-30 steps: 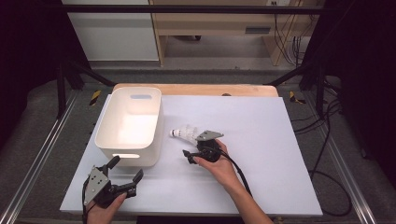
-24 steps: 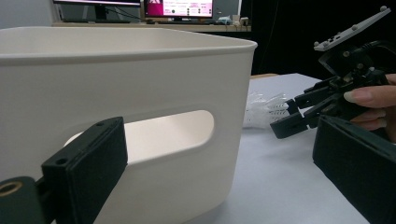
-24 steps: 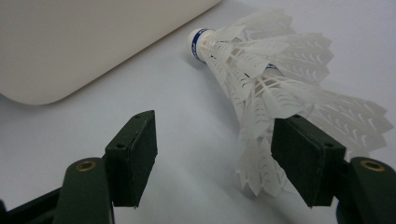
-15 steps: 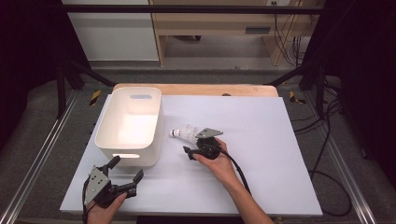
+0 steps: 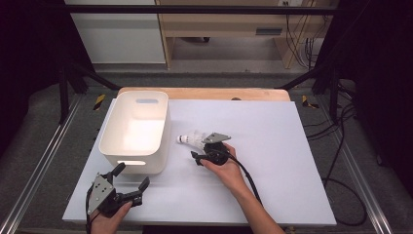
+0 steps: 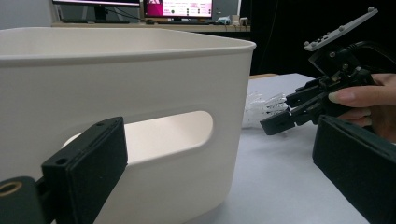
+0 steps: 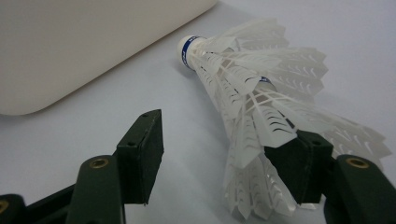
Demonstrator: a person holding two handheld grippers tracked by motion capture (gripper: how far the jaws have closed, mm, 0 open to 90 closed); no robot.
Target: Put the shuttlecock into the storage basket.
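High view: white table sheet (image 5: 292,146) over wooden board (image 5: 204,93), dark surroundings.

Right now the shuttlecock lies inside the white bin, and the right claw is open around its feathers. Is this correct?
Not quite. The shuttlecock lies on the white table sheet beside the white bin, not inside it, as the high view shows. The rest holds: the right claw is open, jaws either side of the feathers.
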